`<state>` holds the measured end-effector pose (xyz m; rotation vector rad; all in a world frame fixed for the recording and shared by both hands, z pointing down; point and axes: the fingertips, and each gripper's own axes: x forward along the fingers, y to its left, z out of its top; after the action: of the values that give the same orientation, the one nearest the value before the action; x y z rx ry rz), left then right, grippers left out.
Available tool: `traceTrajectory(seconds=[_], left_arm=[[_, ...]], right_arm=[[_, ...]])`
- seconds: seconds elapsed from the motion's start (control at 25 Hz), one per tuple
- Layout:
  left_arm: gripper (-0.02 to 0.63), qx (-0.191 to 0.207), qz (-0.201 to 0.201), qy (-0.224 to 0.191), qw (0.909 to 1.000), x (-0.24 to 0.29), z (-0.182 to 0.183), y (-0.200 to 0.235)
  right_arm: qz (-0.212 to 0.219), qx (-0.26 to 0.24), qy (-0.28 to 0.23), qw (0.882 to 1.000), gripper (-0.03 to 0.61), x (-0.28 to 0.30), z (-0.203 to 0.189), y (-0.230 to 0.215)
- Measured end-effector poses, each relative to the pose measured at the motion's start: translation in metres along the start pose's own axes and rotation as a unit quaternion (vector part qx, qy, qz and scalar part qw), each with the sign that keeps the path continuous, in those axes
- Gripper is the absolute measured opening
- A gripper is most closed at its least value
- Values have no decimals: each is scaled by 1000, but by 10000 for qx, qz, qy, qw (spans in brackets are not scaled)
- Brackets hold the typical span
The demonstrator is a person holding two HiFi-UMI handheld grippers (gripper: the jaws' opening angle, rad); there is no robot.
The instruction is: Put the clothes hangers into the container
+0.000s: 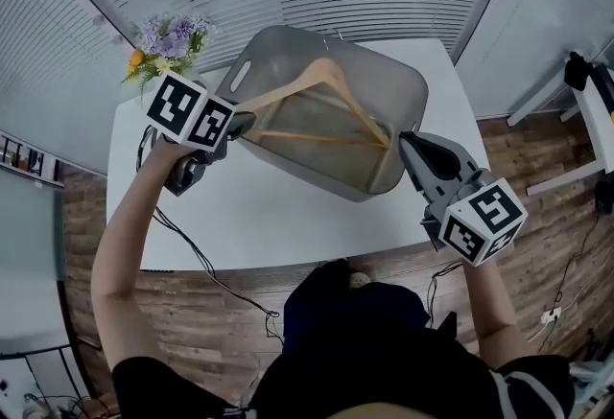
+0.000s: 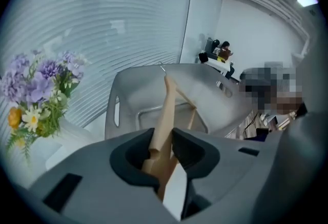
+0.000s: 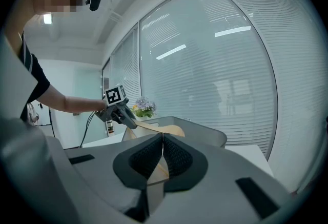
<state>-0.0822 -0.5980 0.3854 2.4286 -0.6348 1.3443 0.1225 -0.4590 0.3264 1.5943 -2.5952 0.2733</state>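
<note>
A wooden clothes hanger [image 1: 326, 74] hangs tilted over the grey plastic container [image 1: 414, 86], its lower bar inside the tub. My left gripper [image 1: 242, 123] is at the hanger's left end. In the left gripper view that end [image 2: 165, 115] lies between the jaws of the left gripper [image 2: 163, 147], with a dark gap beside it, so they stand open. My right gripper [image 1: 403, 141] holds the hanger's right end at the container's near right rim. In the right gripper view the right gripper [image 3: 162, 154] is shut on the wood [image 3: 160, 170].
The container rests tipped on a white table [image 1: 249, 225]. A bunch of purple and yellow flowers [image 1: 168, 43] stands at the table's back left corner. A black cable [image 1: 192, 249] runs off the front edge. A white rack [image 1: 576, 120] stands on the floor at the right.
</note>
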Motion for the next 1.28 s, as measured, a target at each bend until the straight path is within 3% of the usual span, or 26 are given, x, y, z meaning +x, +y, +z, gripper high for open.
traceTrajectory(seconds=[0.16, 0.24, 0.36, 0.48, 0.64, 1.04, 1.28], left_arm=[[129, 558, 467, 191, 9972, 2, 3, 17], [188, 827, 692, 89, 9941, 1, 5, 22], [308, 626, 565, -537, 9950, -3, 13, 18], [324, 529, 677, -1170, 9894, -18, 27, 18], [333, 355, 611, -1698, 9829, -41, 40, 2], [333, 236, 656, -2243, 9720, -54, 30, -36], [333, -126, 524, -2615, 9637, -66, 19, -58]], right_arm=[[16, 70, 44, 10000, 29, 11, 0, -1], [22, 87, 40, 10000, 29, 12, 1, -1], [19, 139, 33, 9999, 29, 9, -2, 2], [46, 142, 25, 9999, 29, 5, -3, 7], [77, 147, -20, 9999, 29, -1, -3, 15], [155, 167, -69, 9997, 29, -22, -13, 29], [233, 198, -107, 9995, 29, -38, -16, 43]])
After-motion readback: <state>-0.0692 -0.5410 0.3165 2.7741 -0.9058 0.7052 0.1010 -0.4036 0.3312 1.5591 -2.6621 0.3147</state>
